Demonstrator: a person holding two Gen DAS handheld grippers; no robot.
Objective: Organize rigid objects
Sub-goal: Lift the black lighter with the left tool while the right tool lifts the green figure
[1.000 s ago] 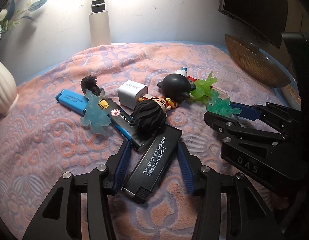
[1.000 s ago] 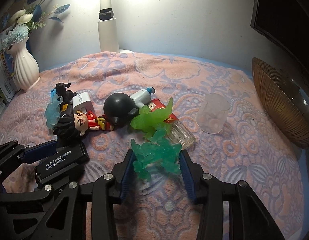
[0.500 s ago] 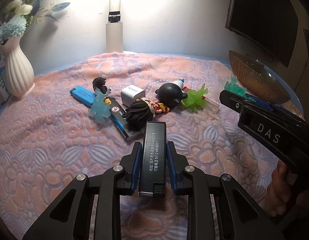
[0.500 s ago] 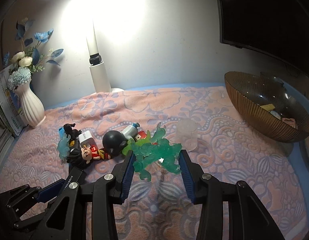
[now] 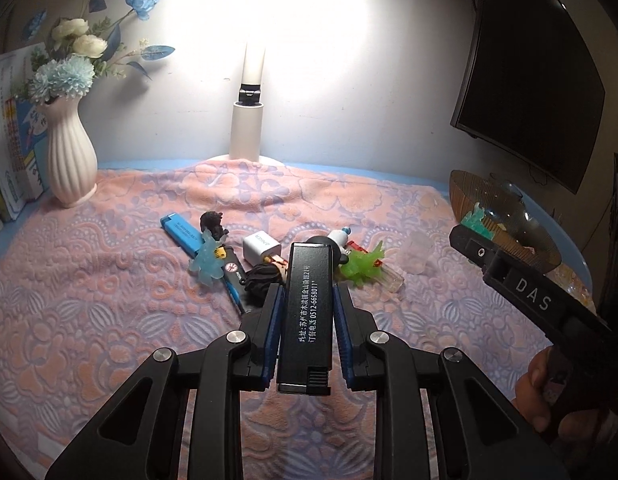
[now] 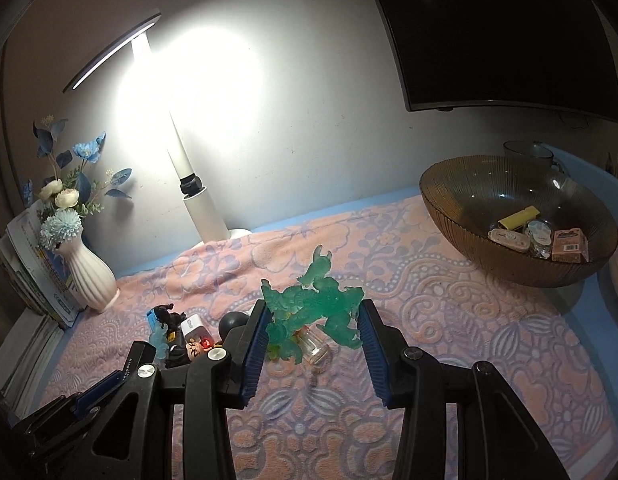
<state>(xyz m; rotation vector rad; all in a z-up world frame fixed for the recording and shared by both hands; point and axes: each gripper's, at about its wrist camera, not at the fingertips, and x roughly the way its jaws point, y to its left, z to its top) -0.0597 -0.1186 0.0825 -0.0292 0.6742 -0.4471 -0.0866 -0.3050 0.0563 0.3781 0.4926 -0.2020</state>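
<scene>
Left gripper [image 5: 305, 312] was clamped on the black lighter [image 5: 308, 312], blue pads pressing its long sides: a flat matte plastic slab with white printed Chinese text and the number 0512-6658011, lifted clear of the pile. Right gripper [image 6: 312, 340] was clamped on the teal figurine [image 6: 323, 304], translucent, spiky, rubbery-looking, held above the blanket [image 6: 449, 340]. The blanket was plush pink fleece with raised lavender floral relief. The rest of the pile lay on it ahead of my left gripper: a blue lighter [image 5: 180, 232] with white print too small to read, a pale blue translucent figurine [image 5: 208, 264] lying across a dark lighter [image 5: 234, 276] with a round red-and-white sticker, a small dark furry-looking figure [image 5: 212, 222], a white cube charger [image 5: 261, 246] with faint grey lettering I couldn't read, a black-haired doll [image 5: 265, 280], a lime green translucent figurine [image 5: 363, 266] on a clear lighter [image 5: 391, 280], and a clear plastic cup [image 5: 419, 254] just to its right. The ribbed amber glass bowl [image 6: 461, 216] sat at far right, well apart from the pile, with a few small items inside. The right tool's body read "DAS" in the left view. A ribbed white vase [image 5: 69, 160] stood at far left.
</scene>
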